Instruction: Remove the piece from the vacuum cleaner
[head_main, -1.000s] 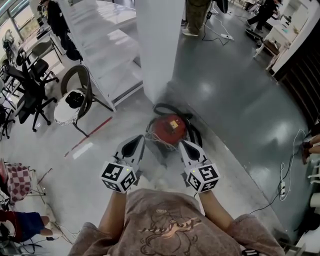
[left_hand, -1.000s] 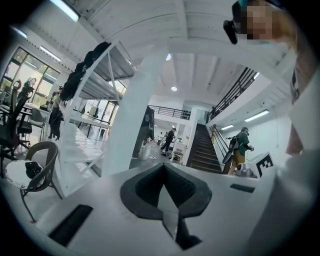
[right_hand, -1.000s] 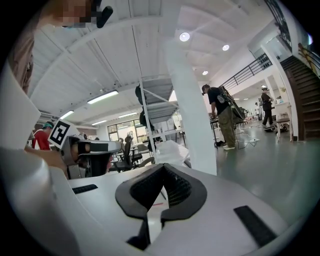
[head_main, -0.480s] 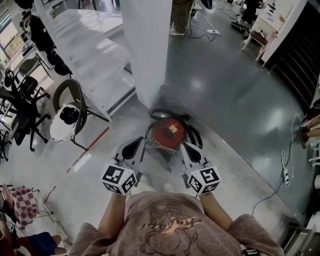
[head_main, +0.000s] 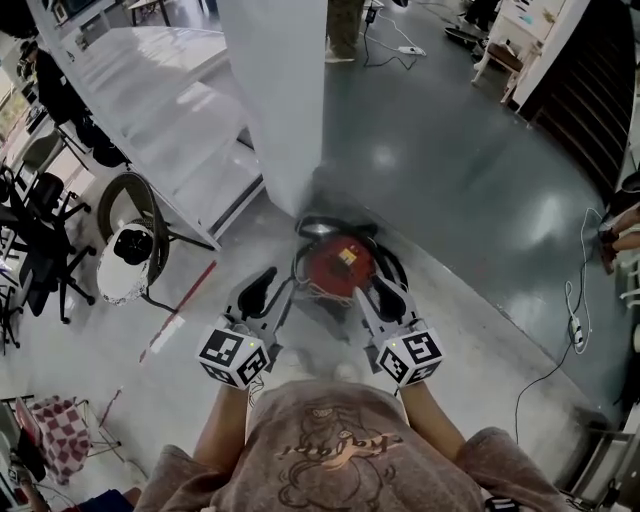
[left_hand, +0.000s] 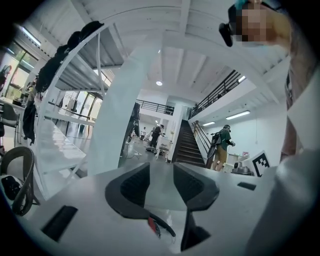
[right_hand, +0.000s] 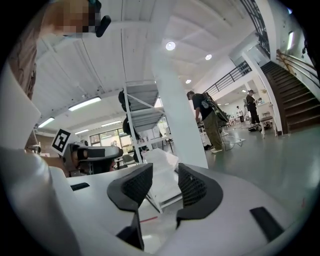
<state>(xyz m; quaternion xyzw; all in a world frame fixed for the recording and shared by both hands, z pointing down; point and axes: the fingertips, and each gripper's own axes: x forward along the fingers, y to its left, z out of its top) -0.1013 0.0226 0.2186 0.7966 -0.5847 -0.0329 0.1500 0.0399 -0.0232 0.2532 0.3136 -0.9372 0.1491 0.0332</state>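
Observation:
A round red vacuum cleaner (head_main: 338, 262) sits on the floor at the foot of a white pillar (head_main: 285, 100), with a black hose (head_main: 392, 268) looped round it. My left gripper (head_main: 262, 288) hovers just left of it and my right gripper (head_main: 386, 295) just right of it. Both point forward and neither touches the vacuum. Both sets of jaws are opening, and nothing is between them. The left gripper (left_hand: 161, 176) view and the right gripper (right_hand: 164, 175) view look out over the hall; the vacuum does not show in either.
A round chair (head_main: 135, 245) holding a white object stands at the left, beside a white stair or rack (head_main: 170, 110). Office chairs (head_main: 30, 240) line the far left. Cables (head_main: 572, 320) trail on the grey floor at right. People stand in the distance.
Both grippers' jaws have parted from shut. The grippers stay either side of the vacuum, and the head view has shifted slightly.

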